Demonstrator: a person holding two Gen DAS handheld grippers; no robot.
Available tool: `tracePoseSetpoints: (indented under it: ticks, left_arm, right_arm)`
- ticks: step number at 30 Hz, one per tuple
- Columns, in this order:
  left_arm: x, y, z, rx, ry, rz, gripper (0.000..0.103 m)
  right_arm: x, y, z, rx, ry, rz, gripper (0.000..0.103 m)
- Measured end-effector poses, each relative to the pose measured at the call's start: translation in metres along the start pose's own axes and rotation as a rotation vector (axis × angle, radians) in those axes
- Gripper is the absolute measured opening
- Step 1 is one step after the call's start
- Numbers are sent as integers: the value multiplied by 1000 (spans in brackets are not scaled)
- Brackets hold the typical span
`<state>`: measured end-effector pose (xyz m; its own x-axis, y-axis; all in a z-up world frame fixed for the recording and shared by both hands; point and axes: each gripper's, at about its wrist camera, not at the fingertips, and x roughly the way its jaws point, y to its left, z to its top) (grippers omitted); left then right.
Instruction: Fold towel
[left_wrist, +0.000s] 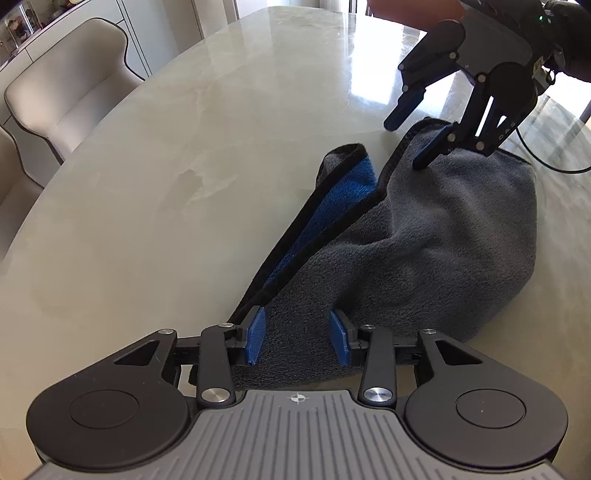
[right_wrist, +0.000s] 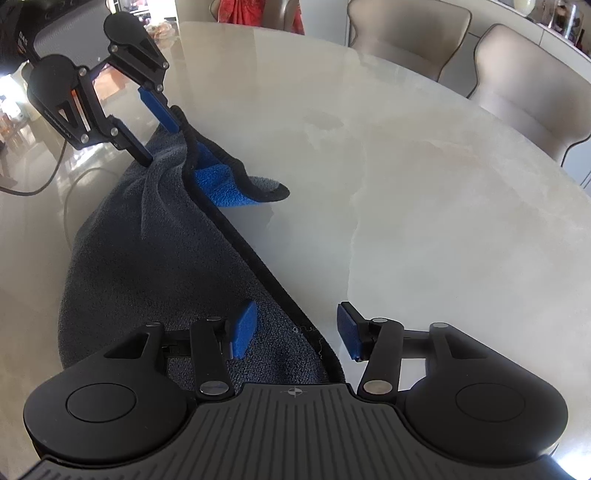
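Clearly the towel (left_wrist: 424, 236) lies doubled over on the pale marble table (left_wrist: 184, 166), grey side up, with a strip of its blue inner face showing along the black-bound edge that runs diagonally through the middle of the left wrist view. One corner flips outward just left of centre there, so the two layers do not match up along that edge.

At the bottom of the left wrist view, the left gripper (left_wrist: 301, 341) has its fingers spread, straddling the near end of the cloth with nothing pinched between the pads. That placement looks chosen to sit over a corner, where a bite would take both layers at once.

The right gripper (left_wrist: 406, 142) reaches in from the upper right of the same view, jaws apart; one fingertip touches down on the grey pile near the far corner, the other hangs over bare table just beyond the hem. In its own view (bottom of the frame) the bound edge passes between the two blue pads, again ungripped.

Both tools bracket opposite ends of the same long edge. That would suit either having just let go after laying a fold, or lining up to seize the corners for another; the pictures do not settle which. Chairs (left_wrist: 62, 92) stand at the upper left, well apart.
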<state>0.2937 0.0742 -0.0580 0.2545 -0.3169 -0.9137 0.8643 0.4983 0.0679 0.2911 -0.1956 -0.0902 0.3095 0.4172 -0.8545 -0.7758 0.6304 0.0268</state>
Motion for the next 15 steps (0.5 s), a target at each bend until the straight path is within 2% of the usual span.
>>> tracePoseSetpoints:
  ticks: [6,8,10,15]
  left_arm:
    - [2,4,0,-6,-14,14,41]
    - [2,6,0,-9,-19,18,44]
    - [3,7,3,-10,-15,8,51]
    - [14,5,5,29,18,20,51]
  right_arm:
    - [-3,2,-11,6,-37,-10,61]
    - [-3,3,-14,10,-45,-16,61]
    - [-3,5,-16,14,-52,-21,61]
    - [-7,7,-24,32,-73,-26,60]
